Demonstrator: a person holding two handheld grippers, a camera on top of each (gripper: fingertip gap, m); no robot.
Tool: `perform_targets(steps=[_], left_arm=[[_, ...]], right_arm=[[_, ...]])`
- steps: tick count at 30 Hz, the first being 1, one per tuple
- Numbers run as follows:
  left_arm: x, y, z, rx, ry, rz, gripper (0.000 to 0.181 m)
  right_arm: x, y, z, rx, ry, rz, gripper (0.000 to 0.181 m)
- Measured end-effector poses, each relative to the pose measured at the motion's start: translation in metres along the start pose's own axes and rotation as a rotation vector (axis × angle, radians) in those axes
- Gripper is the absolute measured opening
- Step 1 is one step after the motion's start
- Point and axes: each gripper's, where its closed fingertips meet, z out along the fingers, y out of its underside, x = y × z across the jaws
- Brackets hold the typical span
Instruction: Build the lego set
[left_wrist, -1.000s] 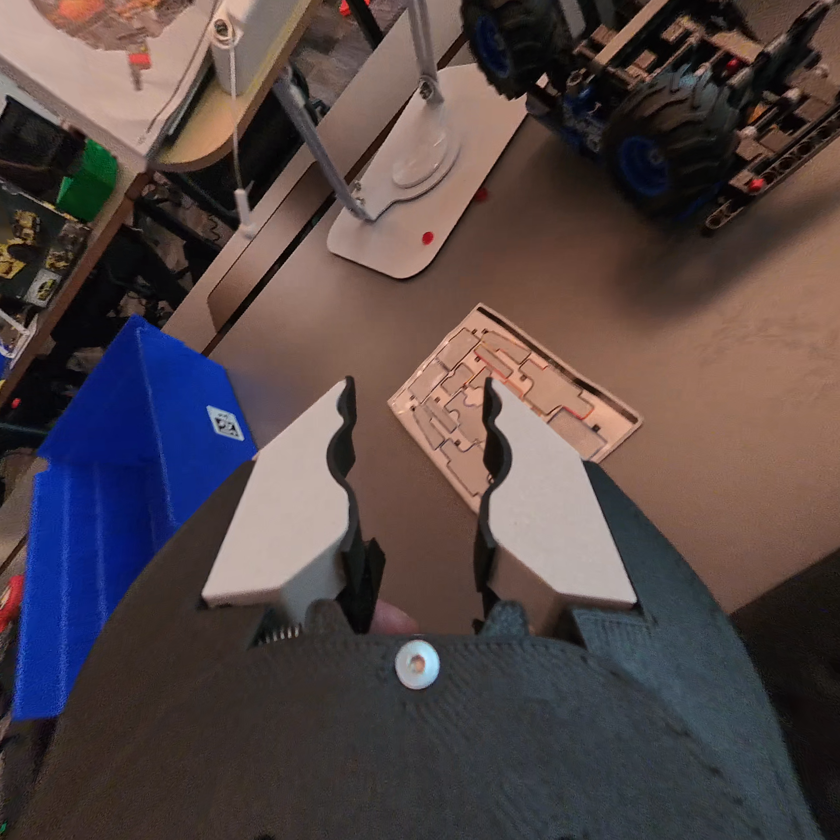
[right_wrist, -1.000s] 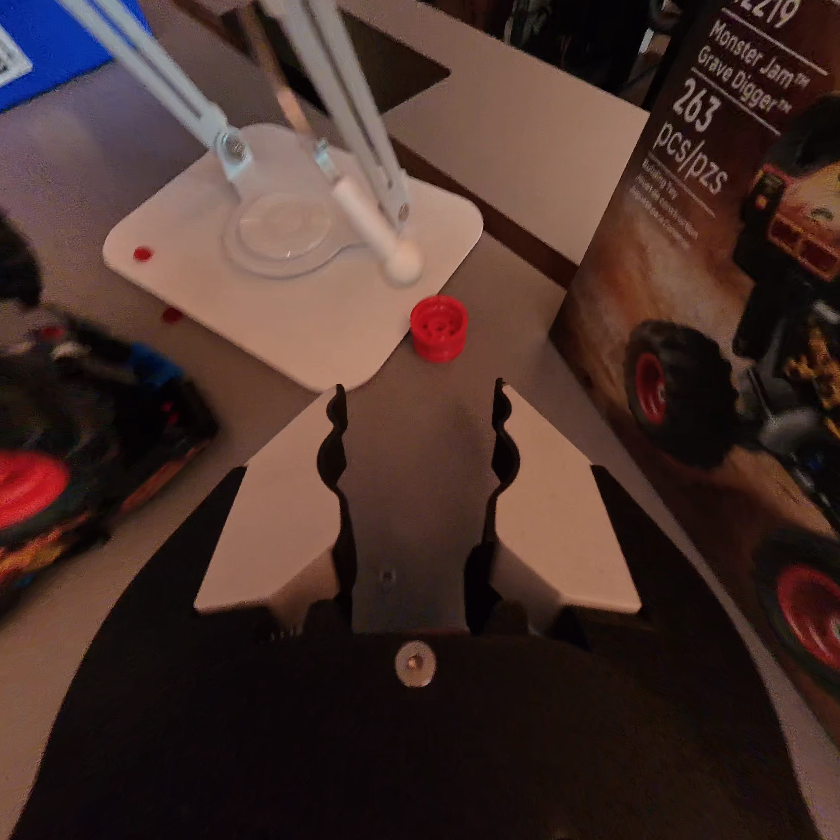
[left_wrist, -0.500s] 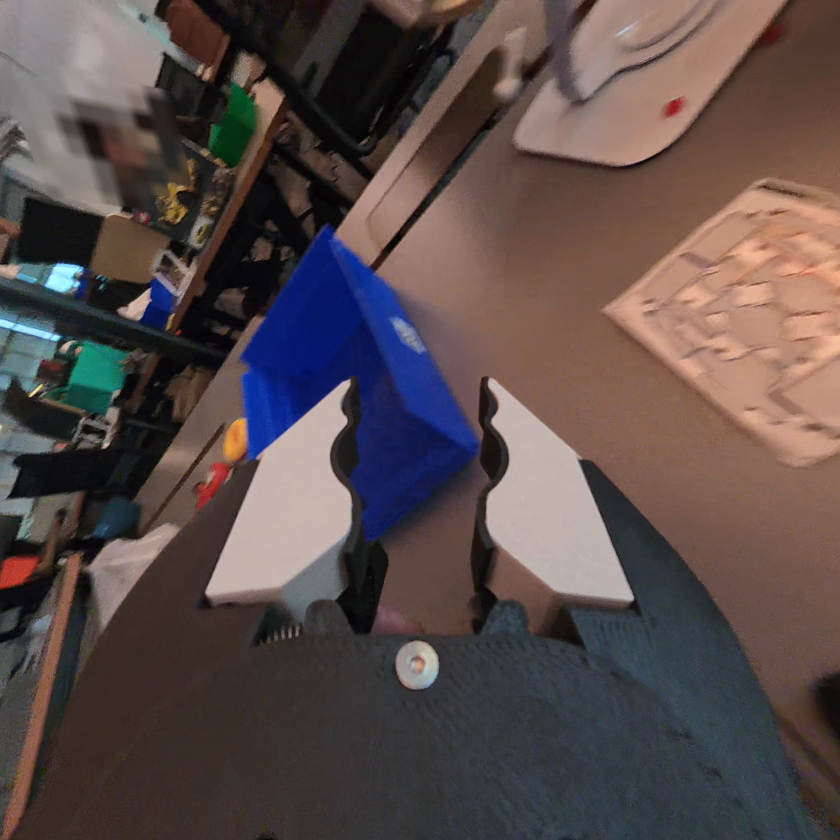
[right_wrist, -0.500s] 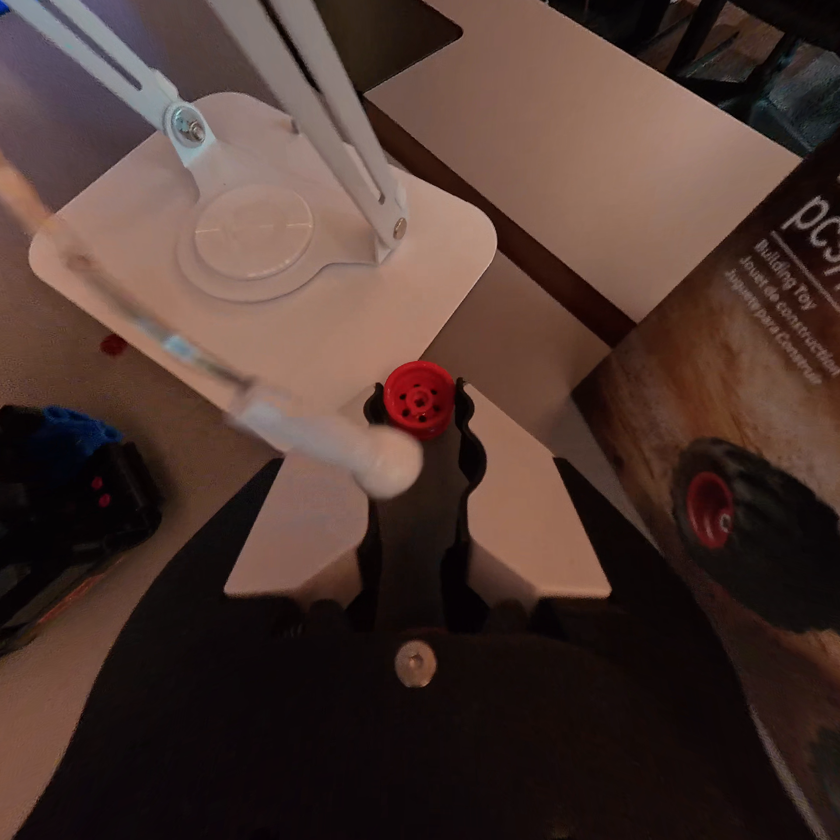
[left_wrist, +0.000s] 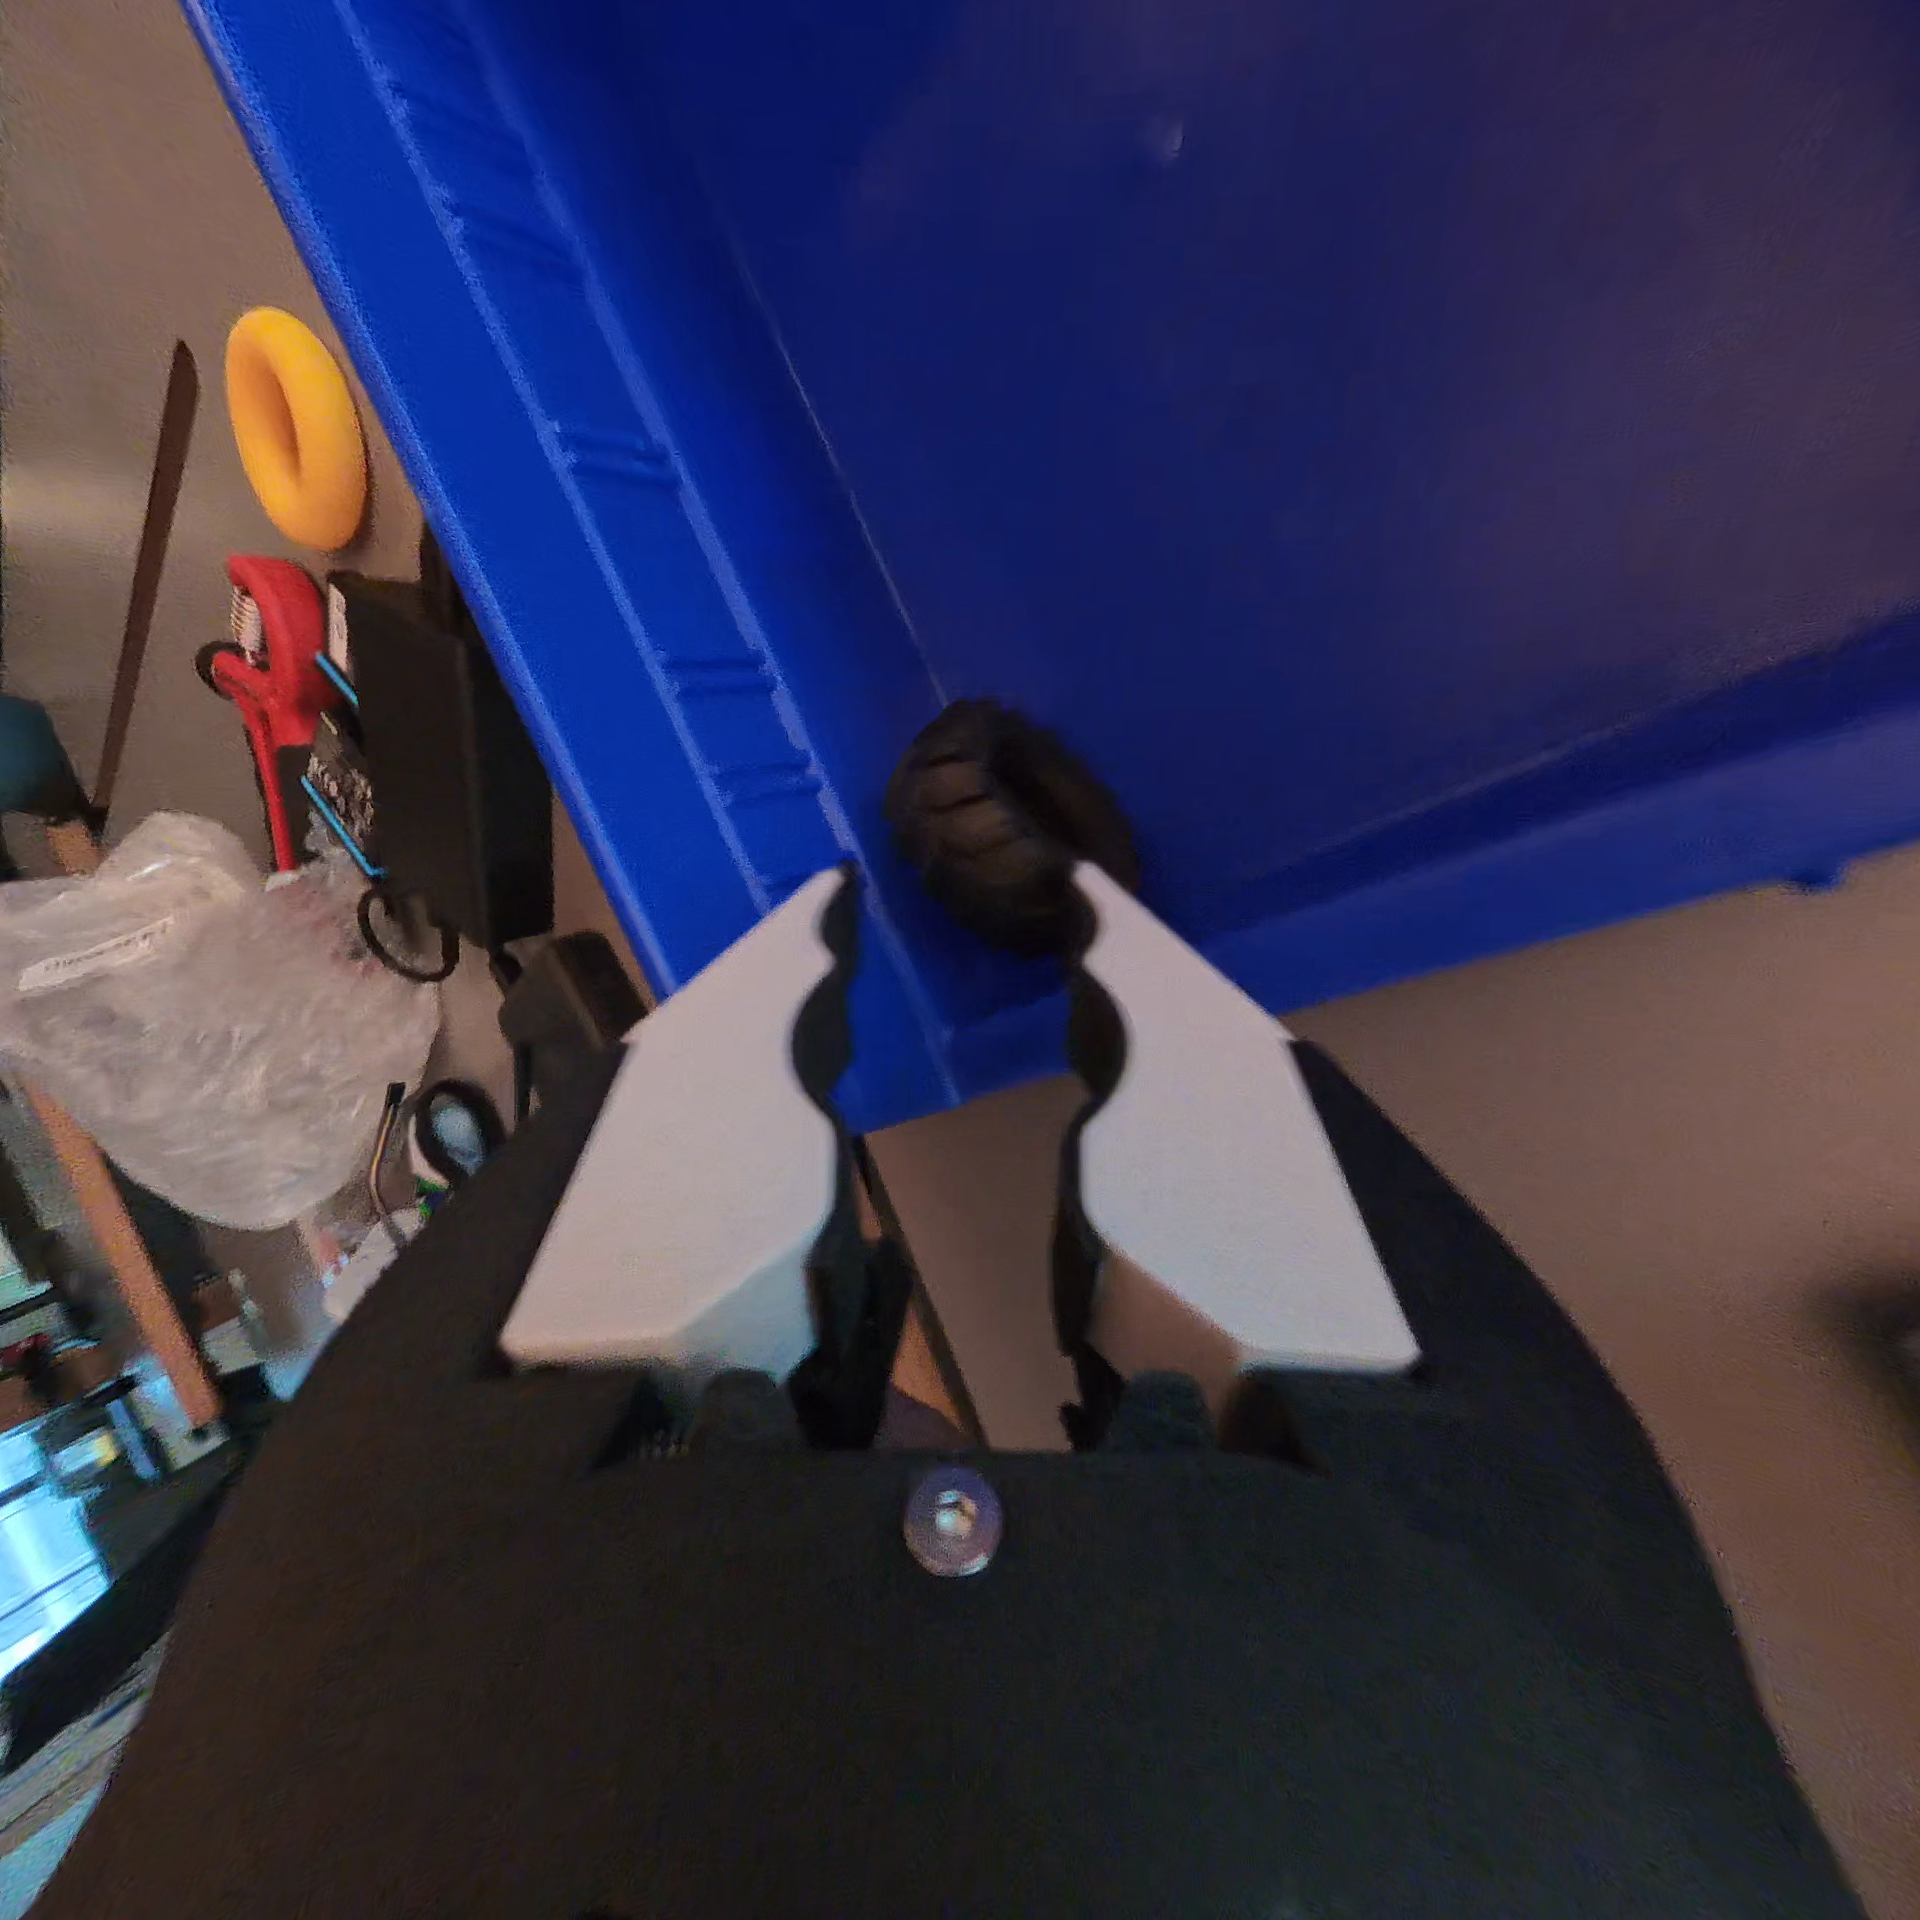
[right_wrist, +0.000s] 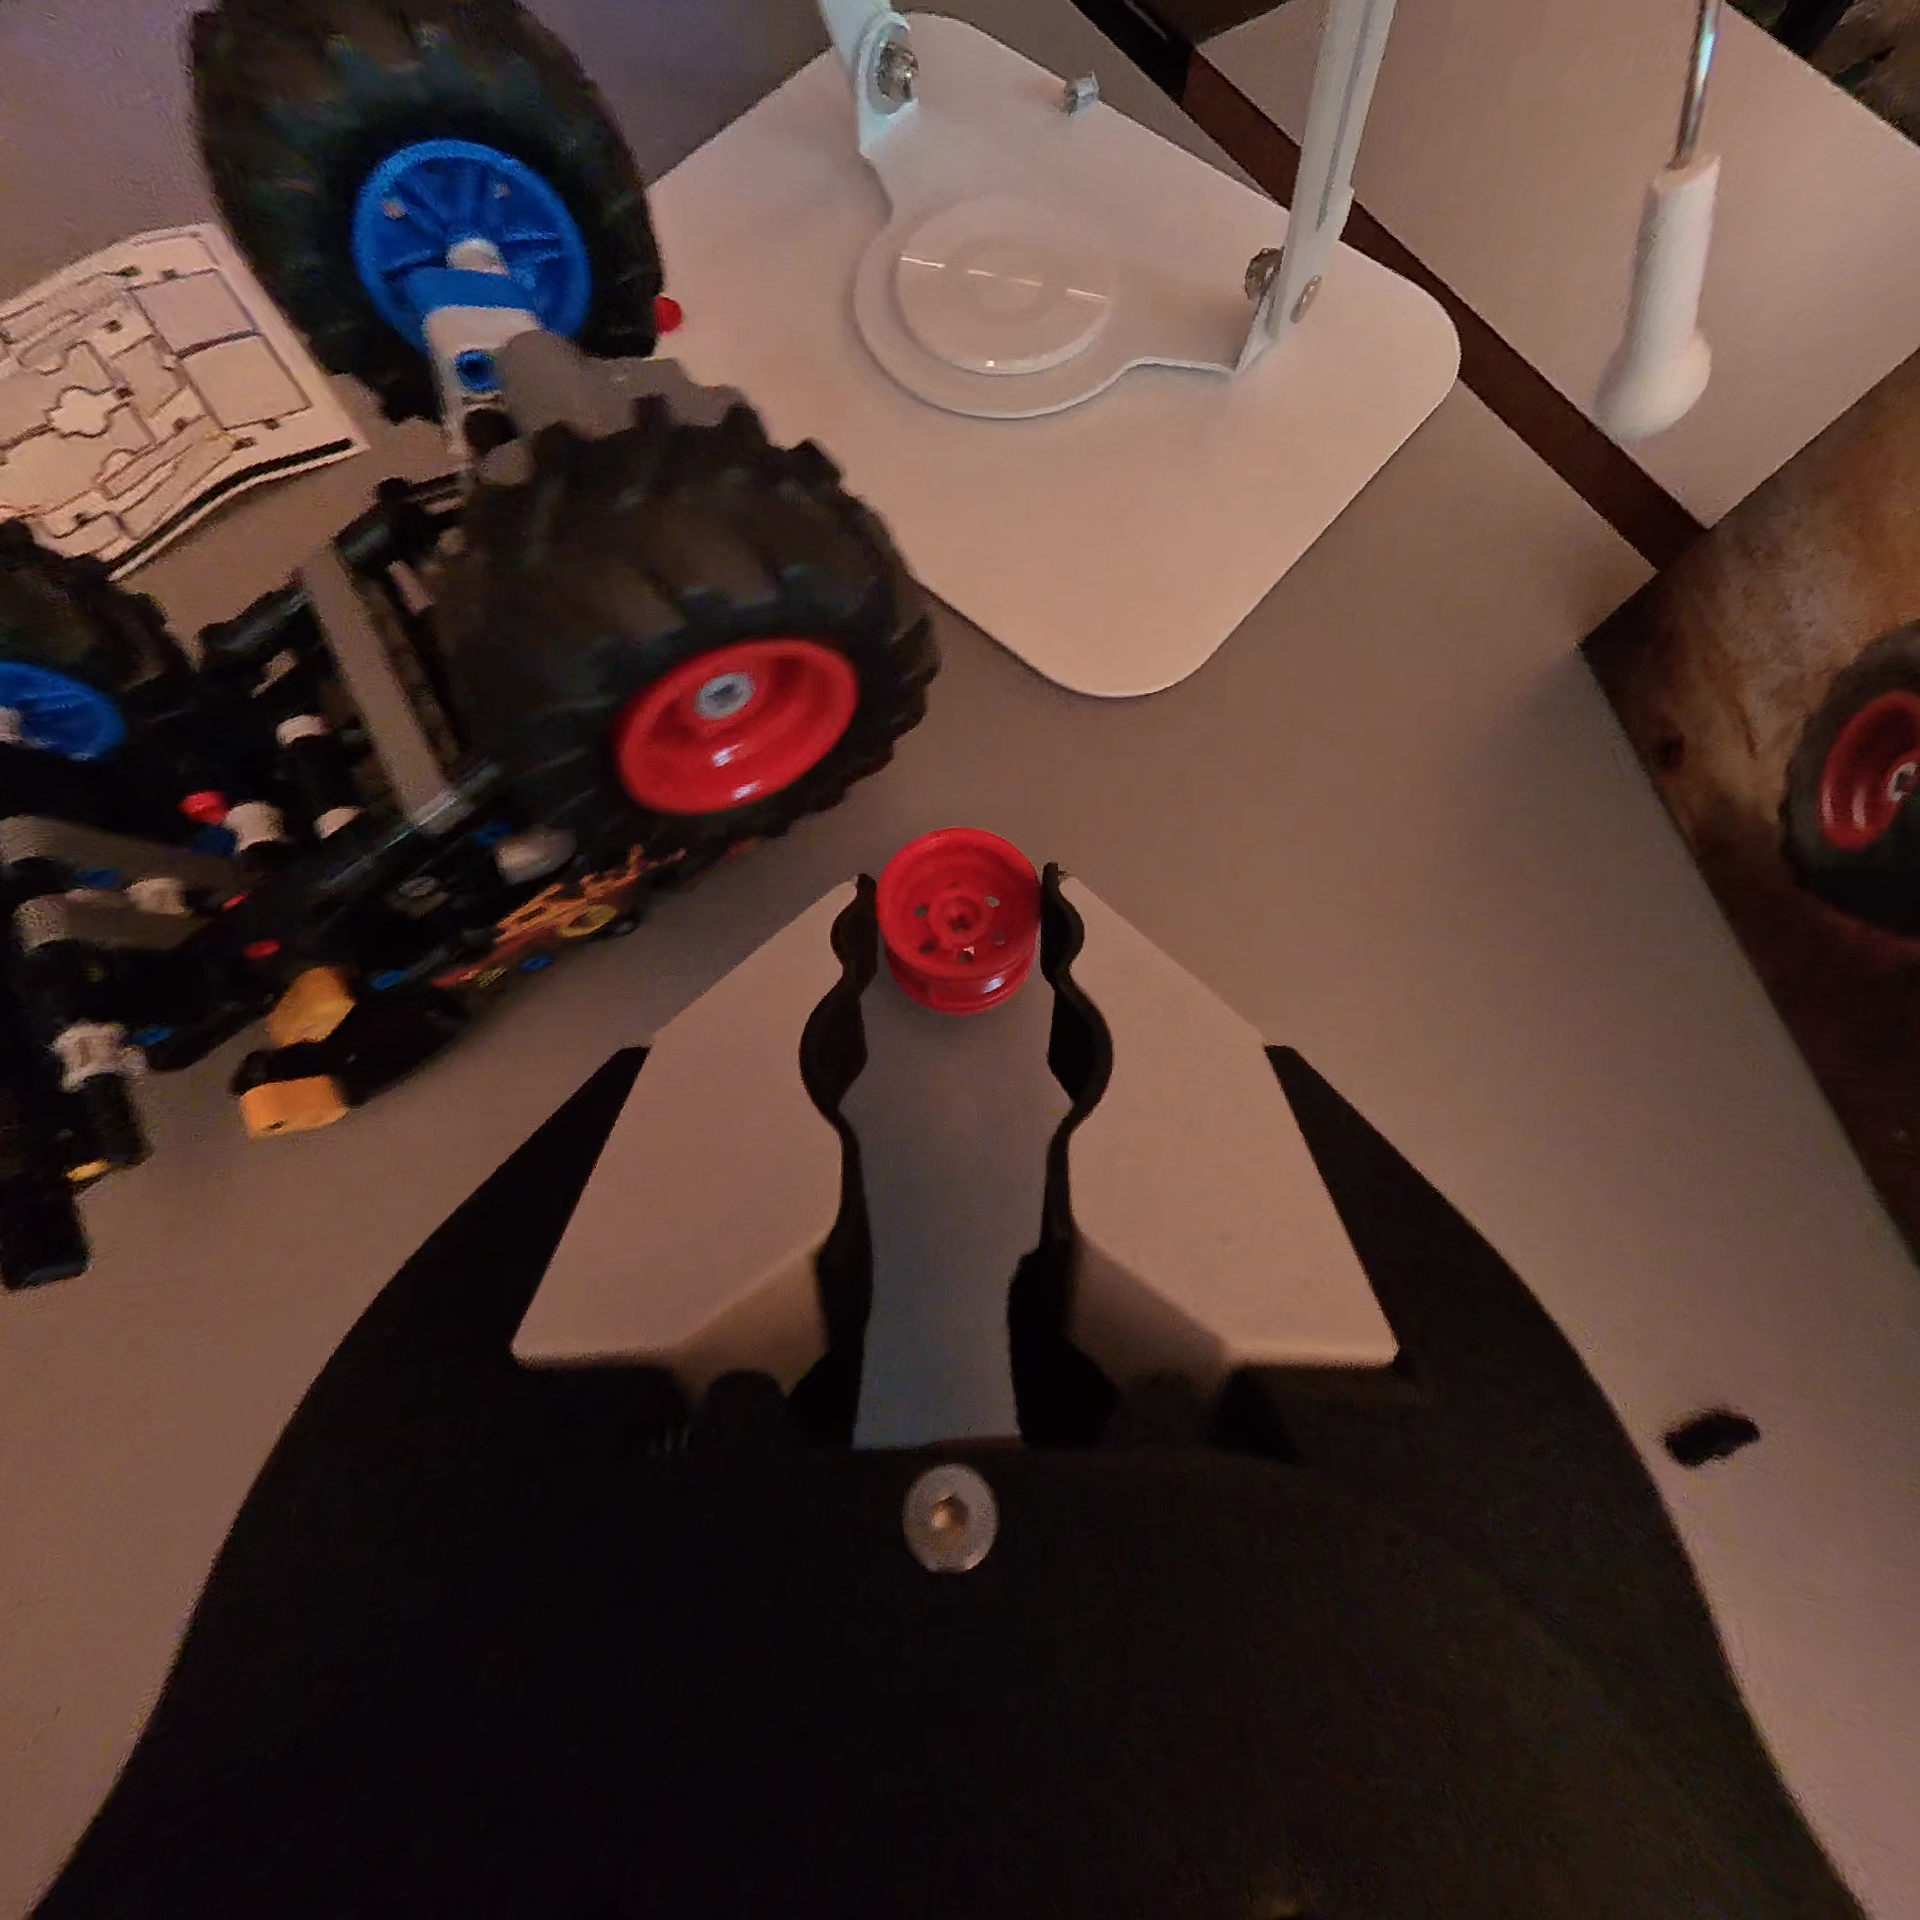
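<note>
Red rim (right_wrist: 956, 920), black tyre (left_wrist: 1003, 821)

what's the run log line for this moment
left tool: open at black tyre in blue bin | right tool: shut on red wheel hub

- Left hand-held gripper (left_wrist: 961, 914): the blue bin (left_wrist: 1351, 416) wall blocks the way ahead, with a black tyre (left_wrist: 1003, 821) at its fingertips; bare bench (left_wrist: 1558, 1143) lies to the right.
- Right hand-held gripper (right_wrist: 951, 925): the truck model (right_wrist: 468, 727) crowds the left, the white lamp base (right_wrist: 1091, 499) stands ahead, and the box (right_wrist: 1818, 748) walls the right.
</note>
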Motion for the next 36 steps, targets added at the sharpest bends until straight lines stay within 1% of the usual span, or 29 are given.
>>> perform_targets(steps=[1, 2, 3, 4, 6, 7, 8, 9, 10, 11, 13, 14, 20, 22, 23, 24, 26, 28, 29, 31, 32, 33, 34, 36], left_arm=[[-0.001, -0.005, 0.002, 0.007, 0.007, -0.027, 0.027], [-0.001, -0.006, 0.005, -0.012, 0.016, -0.031, 0.025], [-0.003, -0.008, 0.006, -0.016, 0.004, -0.021, 0.026], [-0.001, -0.011, 0.007, -0.019, 0.026, -0.023, 0.028], [0.006, -0.012, 0.012, -0.044, 0.092, -0.058, 0.048], [0.006, -0.014, 0.014, -0.042, 0.107, -0.079, 0.054], [0.006, -0.015, 0.016, -0.040, 0.132, -0.117, 0.055], [0.006, -0.015, 0.019, -0.042, 0.154, -0.161, 0.060], [0.004, -0.013, 0.022, -0.061, 0.150, -0.181, 0.061], [-0.002, -0.009, 0.025, -0.082, 0.107, -0.170, 0.053], [-0.016, -0.006, 0.028, -0.099, 0.008, -0.151, 0.027], [-0.020, -0.007, 0.028, -0.098, -0.022, -0.140, 0.021], [-0.025, -0.009, 0.029, -0.072, -0.102, -0.070, 0.017], [-0.030, -0.015, 0.022, -0.013, -0.127, -0.096, 0.017], [-0.032, -0.021, 0.014, 0.032, -0.130, -0.122, 0.017], [-0.034, -0.028, 0.001, 0.083, -0.133, -0.142, 0.017], [-0.033, -0.049, -0.038, 0.209, -0.137, -0.169, 0.016], [-0.006, -0.088, -0.097, 0.424, -0.027, -0.195, 0.016], [0.017, -0.110, -0.130, 0.522, 0.049, -0.195, 0.016], [0.075, -0.150, -0.197, 0.701, 0.183, -0.122, 0.016], [0.110, -0.167, -0.226, 0.762, 0.243, -0.076, 0.016], [0.152, -0.182, -0.252, 0.818, 0.318, -0.010, 0.016], [0.194, -0.195, -0.273, 0.855, 0.370, 0.067, 0.016], [0.267, -0.214, -0.299, 0.888, 0.419, 0.192, 0.016]], right_arm=[[-0.004, 0.001, -0.005, 0.006, 0.002, -0.002, 0.029], [-0.007, 0.002, -0.010, 0.012, 0.006, -0.007, 0.029], [-0.011, 0.003, -0.015, 0.020, 0.008, -0.010, 0.029], [-0.013, 0.003, -0.020, 0.027, 0.011, -0.012, 0.029], [-0.016, 0.005, -0.028, 0.037, 0.018, -0.015, 0.029], [-0.017, 0.005, -0.032, 0.042, 0.020, -0.015, 0.029], [-0.018, 0.006, -0.036, 0.049, 0.025, -0.014, 0.029], [-0.018, 0.006, -0.039, 0.058, 0.028, -0.012, 0.029], [-0.019, 0.006, -0.042, 0.066, 0.026, -0.008, 0.029], [-0.020, 0.007, -0.044, 0.074, 0.024, -0.003, 0.029], [-0.022, 0.009, -0.049, 0.082, 0.025, -0.002, 0.029], [-0.022, 0.010, -0.051, 0.083, 0.029, -0.005, 0.029], [-0.023, 0.011, -0.070, 0.122, 0.045, -0.004, 0.029], [-0.023, 0.013, -0.077, 0.123, 0.054, -0.013, 0.029], [-0.024, 0.015, -0.081, 0.123, 0.059, -0.020, 0.029], [-0.025, 0.016, -0.085, 0.125, 0.062, -0.026, 0.029], [-0.030, 0.019, -0.095, 0.134, 0.062, -0.035, 0.029], [-0.034, 0.022, -0.106, 0.146, 0.064, -0.050, 0.029], [-0.036, 0.024, -0.112, 0.154, 0.066, -0.057, 0.029], [-0.041, 0.026, -0.125, 0.174, 0.064, -0.070, 0.029], [-0.043, 0.027, -0.131, 0.185, 0.066, -0.075, 0.029], [-0.046, 0.029, -0.138, 0.198, 0.066, -0.078, 0.029], [-0.049, 0.030, -0.145, 0.212, 0.064, -0.078, 0.029], [-0.057, 0.033, -0.156, 0.239, 0.052, -0.079, 0.029]])
